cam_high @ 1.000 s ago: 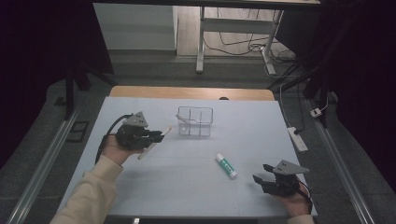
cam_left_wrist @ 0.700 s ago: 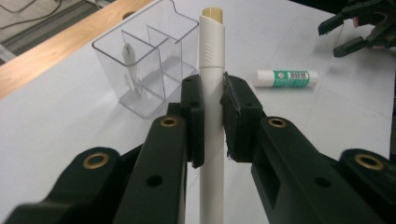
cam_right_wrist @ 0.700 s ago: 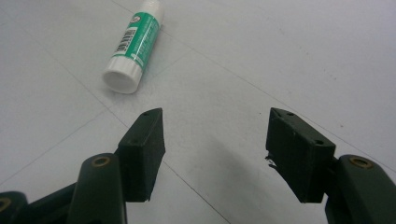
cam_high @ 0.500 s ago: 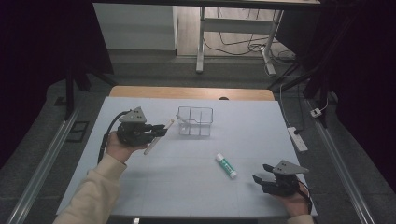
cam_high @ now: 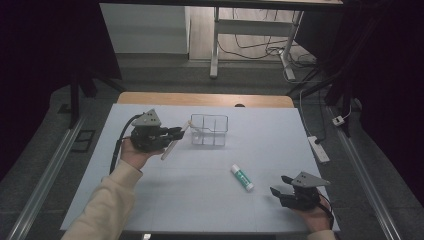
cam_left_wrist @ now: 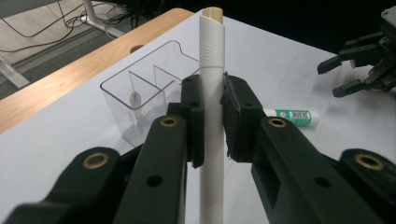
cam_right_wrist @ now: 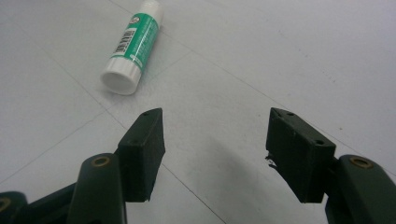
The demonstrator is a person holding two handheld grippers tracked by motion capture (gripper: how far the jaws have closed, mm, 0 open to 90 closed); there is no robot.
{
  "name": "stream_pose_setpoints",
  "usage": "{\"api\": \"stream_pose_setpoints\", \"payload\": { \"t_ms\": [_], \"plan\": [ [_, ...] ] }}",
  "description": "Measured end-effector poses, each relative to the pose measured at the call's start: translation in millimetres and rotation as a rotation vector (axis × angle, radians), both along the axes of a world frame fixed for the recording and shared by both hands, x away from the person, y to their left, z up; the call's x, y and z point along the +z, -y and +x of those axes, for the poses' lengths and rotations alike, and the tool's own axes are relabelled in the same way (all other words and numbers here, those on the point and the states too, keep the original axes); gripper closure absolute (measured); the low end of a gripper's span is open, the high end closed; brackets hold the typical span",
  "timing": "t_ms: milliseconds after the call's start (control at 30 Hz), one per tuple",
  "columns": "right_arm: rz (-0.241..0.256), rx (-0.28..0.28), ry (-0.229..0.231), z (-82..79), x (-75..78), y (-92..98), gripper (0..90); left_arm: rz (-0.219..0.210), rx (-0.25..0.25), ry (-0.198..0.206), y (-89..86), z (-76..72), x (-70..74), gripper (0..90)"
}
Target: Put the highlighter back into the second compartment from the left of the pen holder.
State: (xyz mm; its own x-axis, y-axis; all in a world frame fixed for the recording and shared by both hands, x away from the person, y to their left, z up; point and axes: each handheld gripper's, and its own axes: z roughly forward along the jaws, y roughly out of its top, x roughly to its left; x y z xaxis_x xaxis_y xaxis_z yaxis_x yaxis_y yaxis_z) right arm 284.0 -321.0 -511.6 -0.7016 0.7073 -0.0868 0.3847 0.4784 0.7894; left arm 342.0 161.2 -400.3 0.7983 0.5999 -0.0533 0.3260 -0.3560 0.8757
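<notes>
At the near right edge of the table point(cam_high: 200, 200), the right gripper point(cam_high: 292, 192) was held low with its jaws spread apart on nothing. A green-labelled glue stick point(cam_high: 242, 177) lay flat just beyond it. Farther off, a white pen point(cam_left_wrist: 212, 116) was seen clamped between the jaws of the left gripper point(cam_high: 170, 134), its tip near a clear divided container point(cam_high: 210, 131), where a small white object point(cam_left_wrist: 134, 99) was seen in one compartment.

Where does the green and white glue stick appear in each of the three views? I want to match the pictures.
High view: the glue stick lies on the table, right of centre, between the two grippers.
Left gripper view: right of the jaws, at mid-height.
Right gripper view: upper left, above the open jaws.
Shared landmark: the right gripper, seen lower right in the high view and at the far right in the left gripper view.
</notes>
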Motion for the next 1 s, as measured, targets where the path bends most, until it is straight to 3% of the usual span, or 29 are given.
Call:
{"api": "stream_pose_setpoints", "payload": {
  "t_ms": [1000],
  "plan": [
    [-0.005, -0.004, -0.005, 0.7, -1.5, 0.7, 36.3, -0.038, -0.004, 0.012, 32.2, 27.2, 13.5, 79.1]
  ]
}}
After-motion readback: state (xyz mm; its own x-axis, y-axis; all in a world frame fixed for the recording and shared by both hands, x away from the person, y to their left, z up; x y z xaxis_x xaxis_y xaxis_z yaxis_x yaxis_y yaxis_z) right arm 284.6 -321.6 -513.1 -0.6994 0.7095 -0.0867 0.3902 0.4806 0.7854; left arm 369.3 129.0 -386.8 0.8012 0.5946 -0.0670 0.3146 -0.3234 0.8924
